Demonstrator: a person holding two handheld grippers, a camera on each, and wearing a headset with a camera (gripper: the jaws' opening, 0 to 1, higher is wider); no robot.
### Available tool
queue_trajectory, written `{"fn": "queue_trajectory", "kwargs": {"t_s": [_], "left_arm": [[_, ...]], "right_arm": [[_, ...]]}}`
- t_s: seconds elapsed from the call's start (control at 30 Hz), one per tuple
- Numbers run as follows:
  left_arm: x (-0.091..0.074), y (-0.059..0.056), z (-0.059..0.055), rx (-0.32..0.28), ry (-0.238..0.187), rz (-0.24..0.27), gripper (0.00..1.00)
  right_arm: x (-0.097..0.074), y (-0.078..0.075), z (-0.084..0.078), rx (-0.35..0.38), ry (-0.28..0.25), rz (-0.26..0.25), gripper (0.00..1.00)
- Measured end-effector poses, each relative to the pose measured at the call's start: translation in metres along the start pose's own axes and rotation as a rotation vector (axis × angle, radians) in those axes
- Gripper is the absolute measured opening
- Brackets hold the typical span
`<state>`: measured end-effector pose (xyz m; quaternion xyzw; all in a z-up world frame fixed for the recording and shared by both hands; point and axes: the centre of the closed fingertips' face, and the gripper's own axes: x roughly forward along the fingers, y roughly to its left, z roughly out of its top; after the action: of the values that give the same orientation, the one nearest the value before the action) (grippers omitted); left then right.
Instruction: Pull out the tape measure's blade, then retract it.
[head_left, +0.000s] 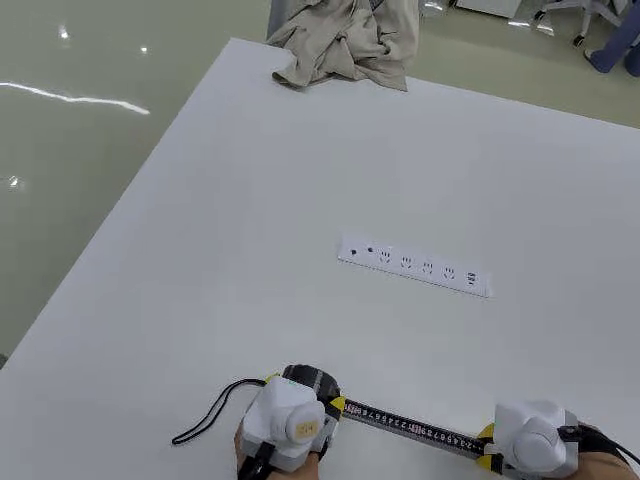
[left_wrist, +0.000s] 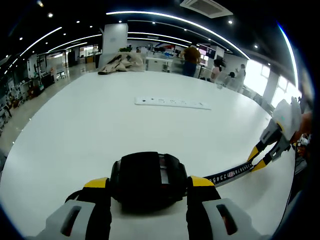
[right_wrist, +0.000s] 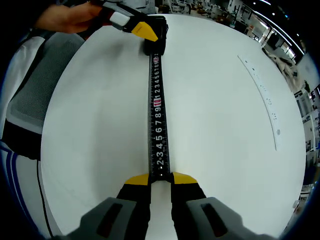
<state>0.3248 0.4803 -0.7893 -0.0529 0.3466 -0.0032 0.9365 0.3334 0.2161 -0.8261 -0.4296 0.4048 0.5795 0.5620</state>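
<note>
The tape measure case (left_wrist: 148, 172) is sitting on the white table (head_left: 300, 180). The left gripper (left_wrist: 148, 182) is clamping it, with its yellow-tipped jaws pressing on opposite sides and the black case filling the gap between them. The blade (right_wrist: 159, 125) is lying flat on the tabletop, running from the case to the right gripper (right_wrist: 160, 179). That gripper's jaws are pinching the blade's free end, nearly together.

The blade's end hook is sitting between the right jaws and is hidden. In the head view the left gripper's white body is covering most of the case, and the bottom edge is cutting off both grippers.

The right gripper view is showing the blade's white numerals clearly (lowest figures nearest the jaws, a red mark partway along). In the other views they are too small to read. The head view is showing a black cord (head_left: 205, 415) looping from the case across the table. It is also showing a white power strip (head_left: 414, 267) well beyond the blade and a crumpled cloth (head_left: 345, 45) at the far edge.
</note>
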Motion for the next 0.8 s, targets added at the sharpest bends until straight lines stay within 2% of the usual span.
{"fn": "queue_trajectory", "kwargs": {"t_s": [0.8], "left_arm": [[0.000, 0.000, 0.000, 0.000, 0.006, 0.002, 0.58]], "right_arm": [[0.006, 0.002, 0.020, -0.014, -0.026, 0.009, 0.14]]}}
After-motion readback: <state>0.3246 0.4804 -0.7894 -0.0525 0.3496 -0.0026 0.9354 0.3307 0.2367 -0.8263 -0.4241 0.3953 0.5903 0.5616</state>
